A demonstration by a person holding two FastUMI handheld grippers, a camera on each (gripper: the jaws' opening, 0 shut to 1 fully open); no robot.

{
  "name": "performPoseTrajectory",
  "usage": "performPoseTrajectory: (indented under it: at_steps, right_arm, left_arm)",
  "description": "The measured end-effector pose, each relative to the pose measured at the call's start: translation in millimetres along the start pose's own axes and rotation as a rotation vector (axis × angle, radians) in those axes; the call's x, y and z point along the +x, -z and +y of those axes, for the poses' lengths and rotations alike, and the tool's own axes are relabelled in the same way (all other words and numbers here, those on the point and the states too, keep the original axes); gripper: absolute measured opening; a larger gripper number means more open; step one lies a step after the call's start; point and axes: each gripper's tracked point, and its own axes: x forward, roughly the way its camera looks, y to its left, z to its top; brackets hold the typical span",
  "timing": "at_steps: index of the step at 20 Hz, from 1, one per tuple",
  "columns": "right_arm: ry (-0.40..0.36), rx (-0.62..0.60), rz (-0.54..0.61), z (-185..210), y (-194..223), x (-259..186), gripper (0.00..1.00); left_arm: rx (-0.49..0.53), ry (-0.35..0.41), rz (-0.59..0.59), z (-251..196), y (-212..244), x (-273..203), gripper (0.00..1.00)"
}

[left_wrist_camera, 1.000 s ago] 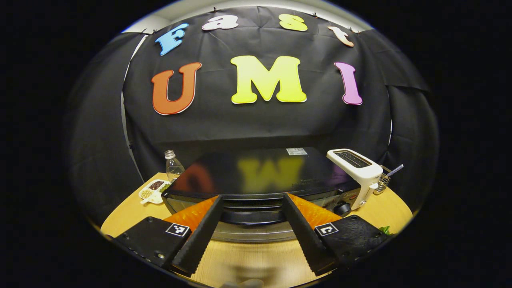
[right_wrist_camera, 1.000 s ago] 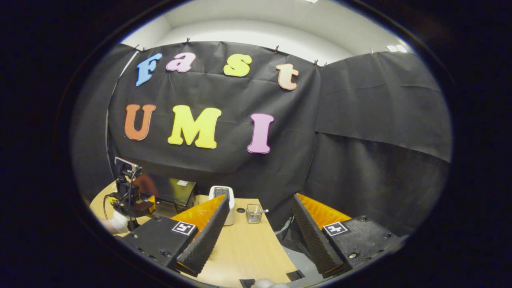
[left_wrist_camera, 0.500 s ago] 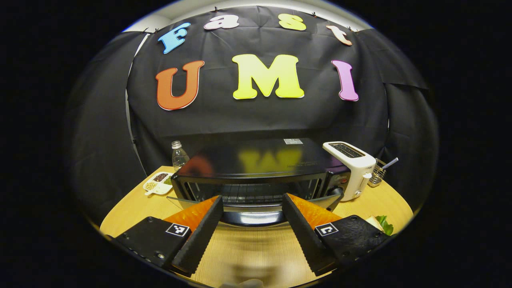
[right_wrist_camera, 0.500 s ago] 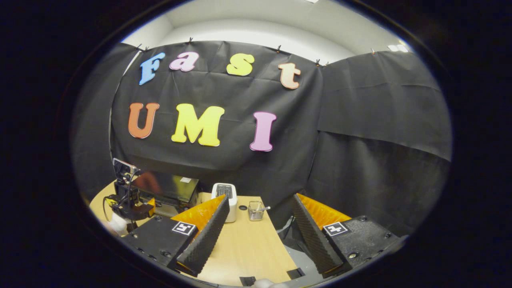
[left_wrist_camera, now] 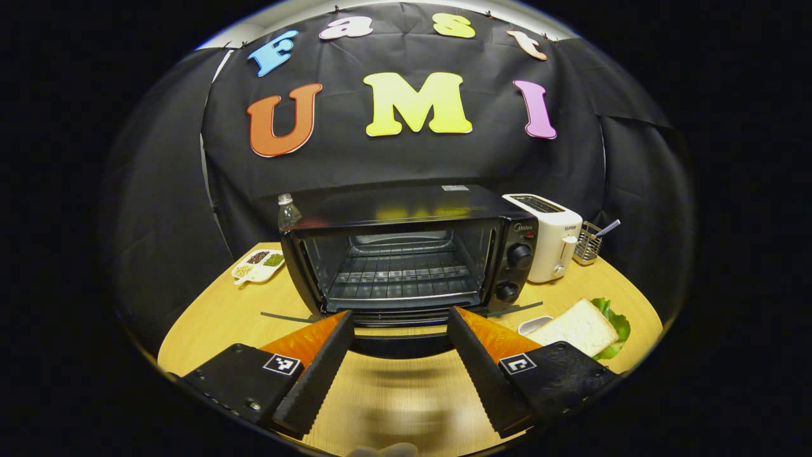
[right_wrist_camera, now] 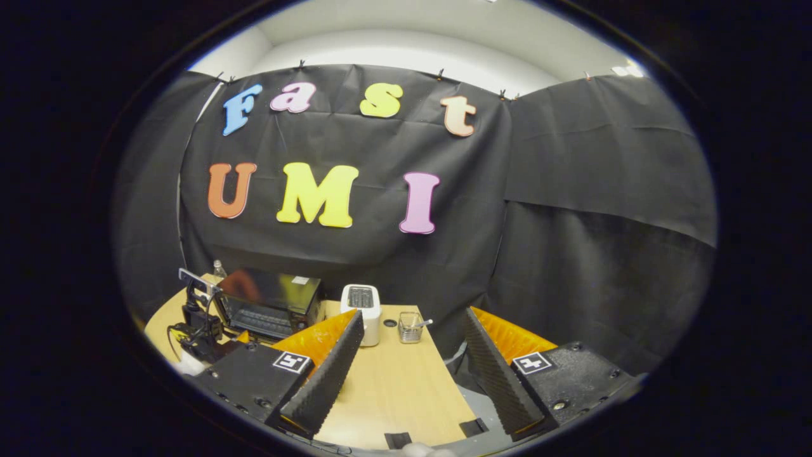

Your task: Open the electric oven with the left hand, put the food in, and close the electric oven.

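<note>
Left gripper view: open oven (left_wrist_camera: 406, 254), sandwich (left_wrist_camera: 580, 330) nearby, both grippers' fingers wide, empty.

Oven (left_wrist_camera: 406, 254) door apparently down; tongs (left_wrist_camera: 399, 355) spread before it.

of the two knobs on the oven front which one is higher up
The upper knob, just under the logo on the oven's right panel; the lower knob sits below it, nearer the table.

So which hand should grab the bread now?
Probably the left. The left tool is open, facing the open oven, with the bread on lettuce just beside it. The right tool, also open and empty, sits farther along the table, past the toaster.
</note>
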Motion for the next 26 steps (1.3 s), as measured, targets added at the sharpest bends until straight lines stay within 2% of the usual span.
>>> performPoseTrajectory:
  at_steps: [2,3,4,9,10,11,17,18,20,21,22,23,24,25,26]
  right_arm:
    - [0.004,-0.002,0.007,-1.3,4.1,-2.8,1.00]
    - [0.007,0.000,0.005,-2.1,6.1,-3.8,0.95]
    - [0.010,0.000,0.010,-3.1,7.8,-5.4,1.00]
    - [0.022,-0.003,0.042,-7.2,25.0,-10.1,1.00]
    - [0.023,0.001,0.049,-7.6,28.0,-10.3,0.95]
    - [0.022,0.005,0.058,-7.6,32.7,-11.0,1.00]
    - [0.021,0.010,0.085,-5.2,43.3,-8.7,0.95]
    - [0.022,0.005,0.086,-5.5,43.1,-8.7,1.00]
    - [0.024,-0.003,0.090,-6.6,44.5,-8.1,1.00]
    - [0.025,-0.004,0.090,-6.8,44.9,-8.0,0.95]
    - [0.027,-0.006,0.093,-6.9,45.2,-7.2,1.00]
    - [0.029,-0.008,0.093,-7.2,45.6,-6.6,0.95]
    - [0.029,-0.011,0.095,-7.0,46.2,-5.6,1.00]
    - [0.029,-0.013,0.097,-6.4,47.6,-5.4,0.95]
    - [0.028,-0.015,0.100,-5.9,48.9,-5.3,0.95]
  left_arm:
    - [0.006,0.003,0.012,-1.3,7.6,-3.0,0.98]
    - [0.003,0.007,0.017,-0.7,11.6,-3.7,0.98]
    - [-0.002,0.011,0.026,-0.6,15.9,-4.6,0.98]
    - [-0.018,0.017,0.072,-3.1,40.7,-10.7,0.98]
    - [-0.017,0.020,0.083,-3.9,44.8,-11.0,0.98]
    - [-0.013,0.025,0.088,-4.8,48.4,-10.9,0.98]
    - [-0.019,0.040,0.151,-7.1,72.4,-11.4,0.95]
    - [-0.009,0.040,0.155,-8.2,76.7,-11.3,0.94]
    - [0.011,0.041,0.179,-9.3,87.9,-7.6,0.94]
    - [0.006,0.040,0.199,-9.5,95.4,-6.5,1.00]
    - [-0.005,0.034,0.213,-9.4,100.0,-3.9,0.94]
    - [-0.017,0.027,0.227,-8.8,103.4,-0.5,0.94]
    - [-0.030,0.027,0.242,-11.2,107.5,1.1,0.94]
    - [-0.031,0.033,0.248,-13.5,109.4,1.3,0.94]
    - [-0.018,0.036,0.241,-14.1,109.2,1.2,0.93]
